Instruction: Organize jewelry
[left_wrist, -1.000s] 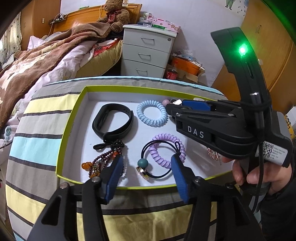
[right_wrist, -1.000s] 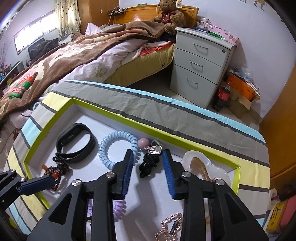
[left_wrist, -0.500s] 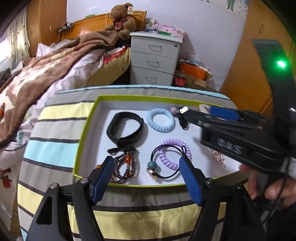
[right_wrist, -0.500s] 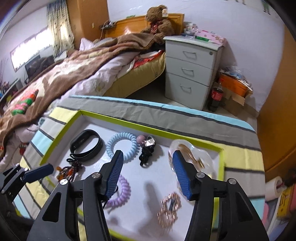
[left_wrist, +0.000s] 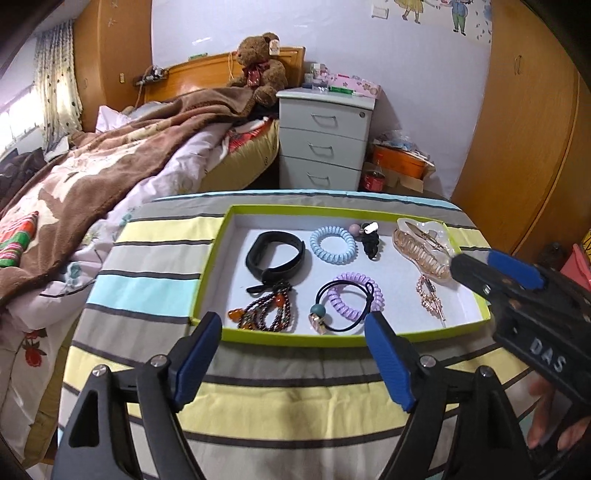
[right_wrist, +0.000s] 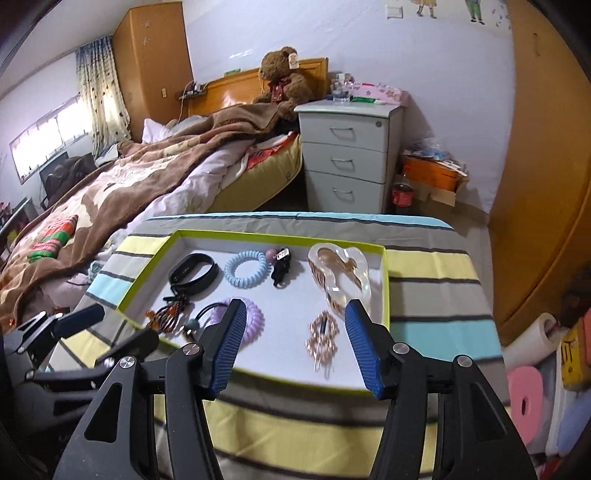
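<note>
Two grippers, both spread wide and holding nothing: left gripper (left_wrist: 295, 354) low before the near rim of the tray (left_wrist: 332, 339), right gripper (right_wrist: 293, 338) over the tray's near right part.

Tray: shallow, white inside, lime-green rim, on a striped cloth (left_wrist: 155, 258).

Back row, left to right: smooth black band (left_wrist: 275, 254); ribbed pale-blue coil tie (left_wrist: 333, 244); knotted black tie (left_wrist: 369, 242) with a pink bead; clear glossy claw clip (right_wrist: 340, 278), amber-streaked.

Front row: dark bead bracelet (left_wrist: 264, 314) with amber stones; lilac coil tie (left_wrist: 356, 301) overlapped by a thin black elastic (left_wrist: 345, 308); rose-gold hairpin (right_wrist: 322, 338), blurred, between the right fingers (right_wrist: 360, 343). Lilac coil partly hidden behind right gripper's left finger.
</note>
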